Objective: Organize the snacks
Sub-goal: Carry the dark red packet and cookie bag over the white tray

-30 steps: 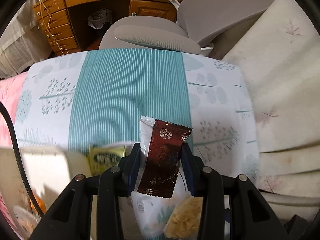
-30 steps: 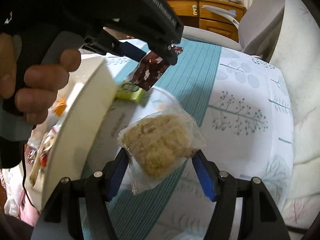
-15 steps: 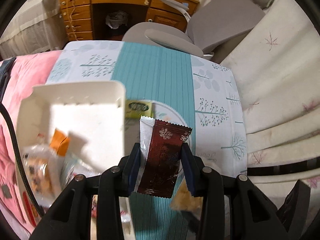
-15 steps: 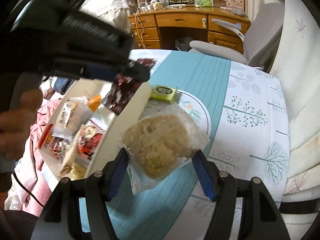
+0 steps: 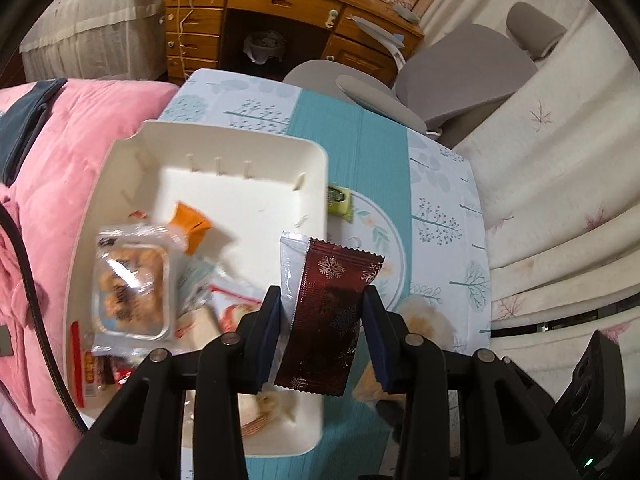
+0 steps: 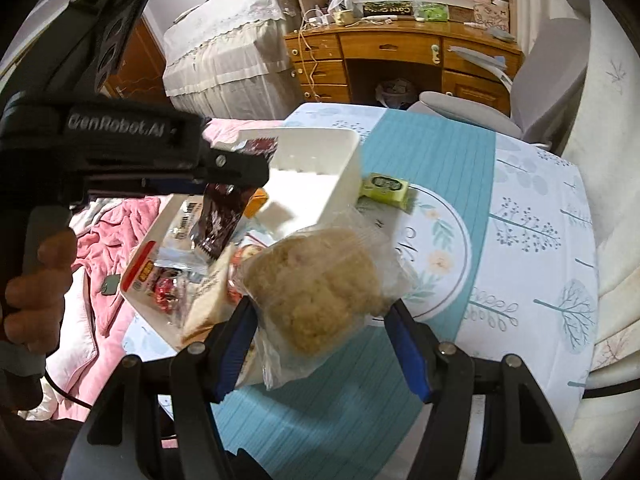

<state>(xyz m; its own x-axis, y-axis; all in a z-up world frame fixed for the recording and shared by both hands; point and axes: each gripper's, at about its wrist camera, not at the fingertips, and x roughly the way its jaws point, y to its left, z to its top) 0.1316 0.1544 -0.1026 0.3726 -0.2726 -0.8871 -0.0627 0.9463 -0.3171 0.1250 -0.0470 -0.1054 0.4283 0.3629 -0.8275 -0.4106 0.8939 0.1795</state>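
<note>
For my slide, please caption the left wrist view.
Left tongs holding a dark red packet over the white snack bin.

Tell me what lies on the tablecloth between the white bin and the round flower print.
A small green snack packet lies there, beside the white bin wall, at the round flower print's edge; the right wrist view shows it best.

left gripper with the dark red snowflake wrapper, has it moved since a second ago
Yes. The left gripper, shut on the dark red snowflake wrapper, went from over the striped tablecloth to above the white plastic bin.
</note>
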